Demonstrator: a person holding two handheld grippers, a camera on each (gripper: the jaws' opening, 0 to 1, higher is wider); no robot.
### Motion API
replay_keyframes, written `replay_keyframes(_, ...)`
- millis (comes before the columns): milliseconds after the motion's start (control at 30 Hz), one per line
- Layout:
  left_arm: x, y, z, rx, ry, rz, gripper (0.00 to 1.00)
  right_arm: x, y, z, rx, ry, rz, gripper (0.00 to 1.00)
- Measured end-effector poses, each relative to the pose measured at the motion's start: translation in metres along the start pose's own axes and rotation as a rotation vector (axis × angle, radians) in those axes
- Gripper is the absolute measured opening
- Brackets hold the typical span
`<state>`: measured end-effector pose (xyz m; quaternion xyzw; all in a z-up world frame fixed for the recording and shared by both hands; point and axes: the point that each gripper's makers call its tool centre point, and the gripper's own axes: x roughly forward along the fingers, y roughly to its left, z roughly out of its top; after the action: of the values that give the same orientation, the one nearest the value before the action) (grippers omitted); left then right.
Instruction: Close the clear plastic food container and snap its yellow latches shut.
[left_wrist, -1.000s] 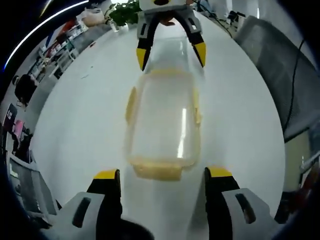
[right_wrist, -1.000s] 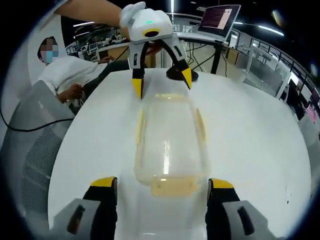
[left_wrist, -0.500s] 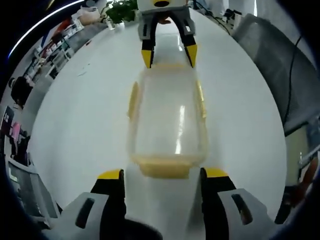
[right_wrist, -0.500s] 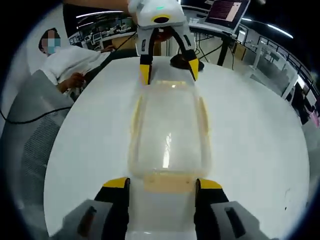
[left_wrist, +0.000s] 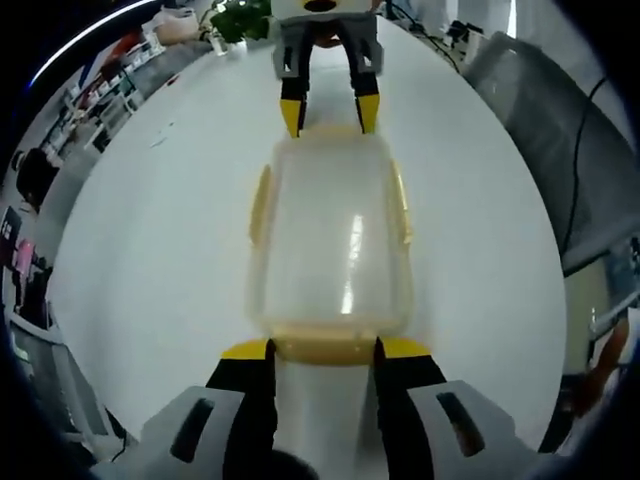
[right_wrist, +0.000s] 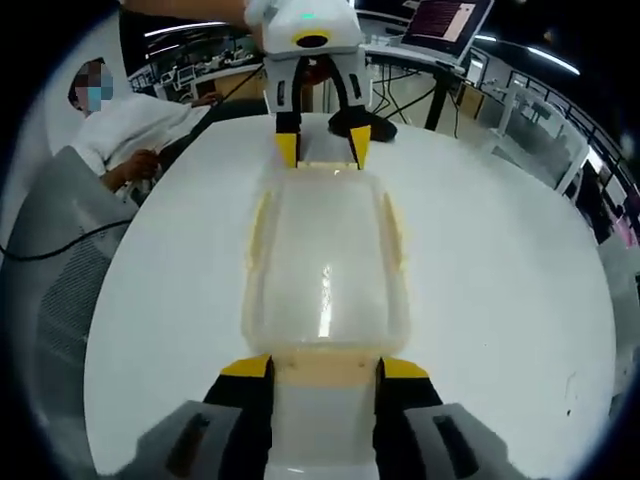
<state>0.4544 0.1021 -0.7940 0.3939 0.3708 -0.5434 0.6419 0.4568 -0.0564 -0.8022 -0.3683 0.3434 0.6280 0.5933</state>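
Note:
The clear plastic container lies lengthwise on the white table with its lid on. Yellow latches run along both long sides. In the left gripper view my left gripper has its jaws pressed against both sides of the near yellow end latch. My right gripper grips the far end. In the right gripper view my right gripper clamps its near end latch, and the left gripper holds the opposite end.
A seated person and a grey mesh chair are at the table's left edge in the right gripper view. A laptop stands beyond a black round base. A plant and a grey chair border the table.
Both grippers have moved in along the container and narrowed their jaws from wide open onto the yellow end latches. The container has stayed where it was on the table.

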Motion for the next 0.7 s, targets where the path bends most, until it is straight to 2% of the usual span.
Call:
replay_keyframes(200, 0.0008, 0.0001, -0.0006, 0.002, 0.006, -0.019, 0.38, 0.0001, 0.0005, -0.0006, 0.002, 0.005, 0.001, 0.37)
replay_keyframes(433, 0.0023, -0.0001, 0.001, 0.002, 0.017, -0.048, 0.39, 0.0013, 0.0004, -0.0006, -0.009, 0.051, 0.006, 0.38)
replay_keyframes(533, 0.0031, 0.0, 0.0, -0.002, 0.04, -0.056, 0.39, 0.0006, -0.0005, -0.0023, -0.006, 0.04, 0.008, 0.38)
replay_keyframes(700, 0.0033, -0.0006, -0.0027, -0.015, 0.037, -0.069, 0.38, 0.0015, -0.0003, -0.0018, 0.003, 0.032, 0.006, 0.37)
